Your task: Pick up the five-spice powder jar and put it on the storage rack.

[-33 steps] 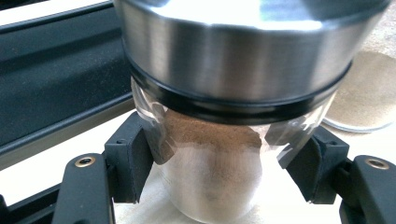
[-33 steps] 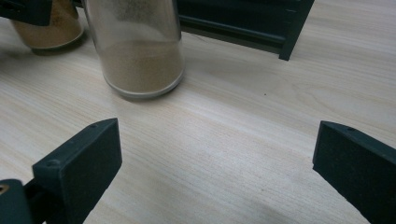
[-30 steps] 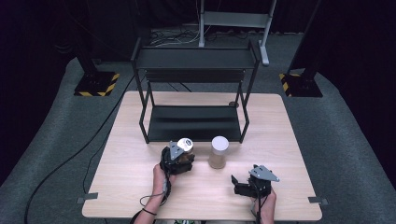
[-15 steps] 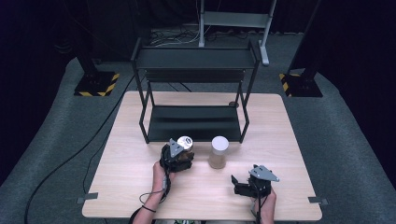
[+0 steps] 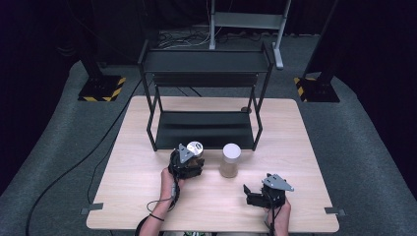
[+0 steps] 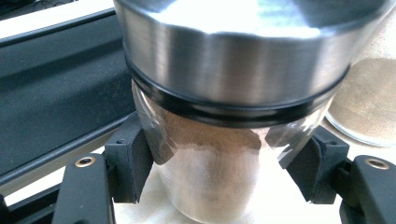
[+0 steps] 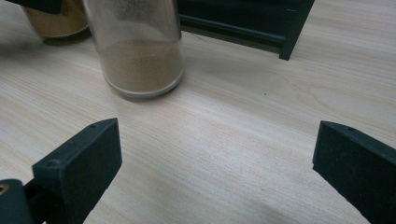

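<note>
My left gripper is shut on a glass jar with a steel lid, just in front of the black rack. In the left gripper view the jar holds brown powder, and both pads of that gripper press on its glass sides below the lid. A second jar with a pale lid stands on the table to its right. My right gripper rests open near the front edge. In the right gripper view it points toward that second jar, with bare table between its jaws.
The two-tier black rack stands mid-table with its lower shelf just behind the jars. One rack foot is in the right gripper view. The wooden table is bare to the right, and a cable trails over the floor at left.
The left gripper and its jar have edged slightly toward the rack. The right gripper and the second jar have stayed put.
</note>
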`<act>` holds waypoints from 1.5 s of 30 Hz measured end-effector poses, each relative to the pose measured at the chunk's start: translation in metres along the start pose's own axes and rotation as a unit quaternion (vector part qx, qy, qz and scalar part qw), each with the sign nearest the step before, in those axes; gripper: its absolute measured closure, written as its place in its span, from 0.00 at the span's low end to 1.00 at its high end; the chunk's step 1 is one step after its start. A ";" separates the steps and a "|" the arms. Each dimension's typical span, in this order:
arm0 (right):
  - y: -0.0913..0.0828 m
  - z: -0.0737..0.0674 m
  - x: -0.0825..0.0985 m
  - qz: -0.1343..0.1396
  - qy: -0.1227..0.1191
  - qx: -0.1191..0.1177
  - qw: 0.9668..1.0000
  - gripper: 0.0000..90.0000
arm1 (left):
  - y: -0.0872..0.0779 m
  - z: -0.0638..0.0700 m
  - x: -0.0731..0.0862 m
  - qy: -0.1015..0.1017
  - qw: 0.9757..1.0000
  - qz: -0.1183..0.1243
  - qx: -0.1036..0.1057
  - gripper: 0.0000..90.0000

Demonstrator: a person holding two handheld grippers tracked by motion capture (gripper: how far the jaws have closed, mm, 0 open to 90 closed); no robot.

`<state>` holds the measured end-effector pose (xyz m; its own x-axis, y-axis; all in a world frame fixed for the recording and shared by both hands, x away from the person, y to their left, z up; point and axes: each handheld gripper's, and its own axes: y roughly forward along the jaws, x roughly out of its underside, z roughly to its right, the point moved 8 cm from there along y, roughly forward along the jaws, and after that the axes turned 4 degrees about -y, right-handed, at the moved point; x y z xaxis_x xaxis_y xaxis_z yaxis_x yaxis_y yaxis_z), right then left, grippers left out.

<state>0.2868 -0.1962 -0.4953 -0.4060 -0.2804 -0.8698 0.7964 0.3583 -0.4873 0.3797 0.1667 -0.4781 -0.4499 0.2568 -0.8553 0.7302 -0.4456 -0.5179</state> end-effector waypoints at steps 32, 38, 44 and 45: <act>0.000 -0.001 0.000 0.000 -0.002 0.002 1.000 0.00 | 0.011 -0.007 -0.007 -0.005 1.000 -0.005 0.000 0.35; 0.000 -0.001 0.000 0.000 -0.002 0.002 1.000 0.00 | 0.012 -0.008 -0.009 0.000 1.000 -0.006 -0.002 0.35; 0.000 -0.001 0.000 -0.001 -0.002 0.002 1.000 0.00 | 0.014 -0.008 -0.011 0.001 1.000 -0.004 -0.001 0.35; 0.000 -0.001 0.000 0.000 -0.002 0.003 1.000 0.00 | 0.014 -0.008 -0.011 0.001 1.000 -0.004 -0.001 0.35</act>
<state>0.2866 -0.1956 -0.4953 -0.4051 -0.2839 -0.8691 0.7984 0.3534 -0.4876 0.3991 0.1642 -0.4762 -0.4545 0.2620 -0.8514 0.7281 -0.4413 -0.5245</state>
